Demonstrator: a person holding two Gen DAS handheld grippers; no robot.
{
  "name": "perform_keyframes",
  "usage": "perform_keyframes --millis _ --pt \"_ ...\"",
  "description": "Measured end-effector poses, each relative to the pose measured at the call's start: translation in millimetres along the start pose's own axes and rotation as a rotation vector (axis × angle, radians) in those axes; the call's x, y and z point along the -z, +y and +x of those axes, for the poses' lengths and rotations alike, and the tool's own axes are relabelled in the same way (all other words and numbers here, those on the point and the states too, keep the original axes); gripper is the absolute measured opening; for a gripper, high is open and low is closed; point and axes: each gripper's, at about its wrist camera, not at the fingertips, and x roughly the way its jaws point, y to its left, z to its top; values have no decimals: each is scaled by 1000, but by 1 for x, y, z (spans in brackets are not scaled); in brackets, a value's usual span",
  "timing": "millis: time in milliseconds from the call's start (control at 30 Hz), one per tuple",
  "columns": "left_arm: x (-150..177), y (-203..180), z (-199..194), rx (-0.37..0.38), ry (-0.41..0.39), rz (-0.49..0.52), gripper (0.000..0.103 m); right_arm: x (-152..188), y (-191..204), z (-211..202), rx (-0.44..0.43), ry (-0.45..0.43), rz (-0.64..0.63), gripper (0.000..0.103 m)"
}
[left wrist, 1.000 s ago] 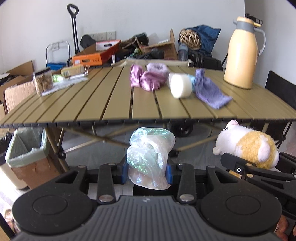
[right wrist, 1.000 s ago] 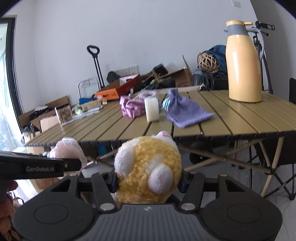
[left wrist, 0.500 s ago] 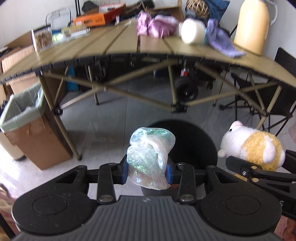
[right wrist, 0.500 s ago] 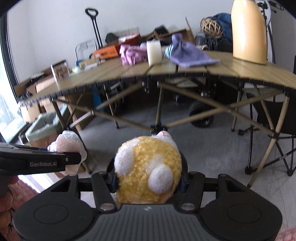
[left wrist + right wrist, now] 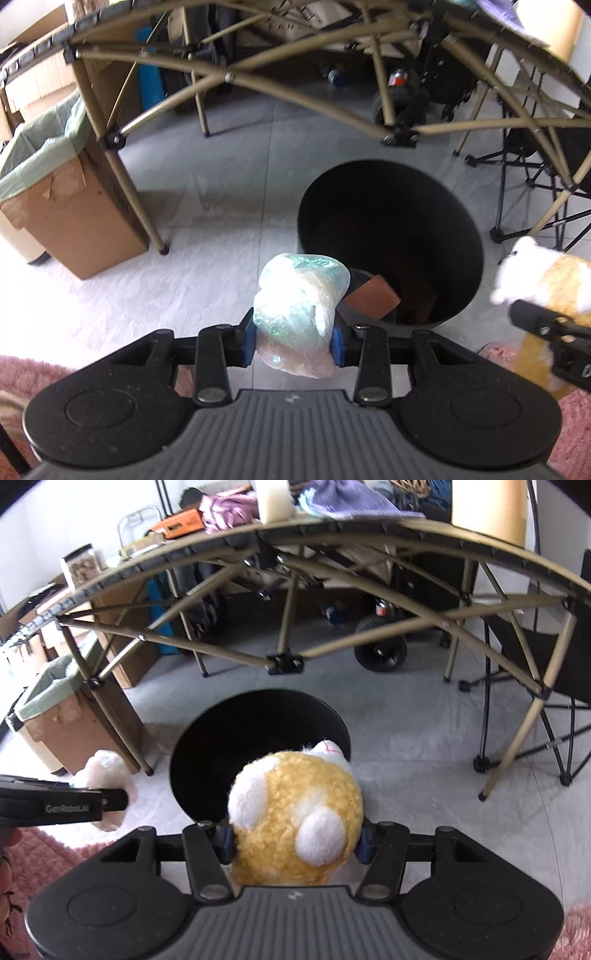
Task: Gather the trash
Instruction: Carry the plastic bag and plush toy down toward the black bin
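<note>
Only left gripper (image 5: 110, 800) arm reads "GenRobot.AI".

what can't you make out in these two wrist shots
- Black bin contents: left wrist view, dark inside, only a brown card shows.
- Plush toy face: right wrist view, turned away; cut off at the edge in the left wrist view.
- Crumpled plastic bag contents: left wrist view, glare.
- Tabletop items: right wrist view, cut off by the top edge.

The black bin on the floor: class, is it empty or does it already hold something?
Not empty. The black bin stands open, with a brown flat piece lying inside; what else lies in its dark bottom cannot be told.
</note>
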Motion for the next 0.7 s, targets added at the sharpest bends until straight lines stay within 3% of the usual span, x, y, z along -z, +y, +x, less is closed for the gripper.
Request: perform_keyframes --millis 333,700 --pt "0 7 24 -38 79 -26 38 1 -22 21 59 73 64 56" --pt "-5 6 31 -53 102 -35 38 -2 -32 30 74 92 94 56"
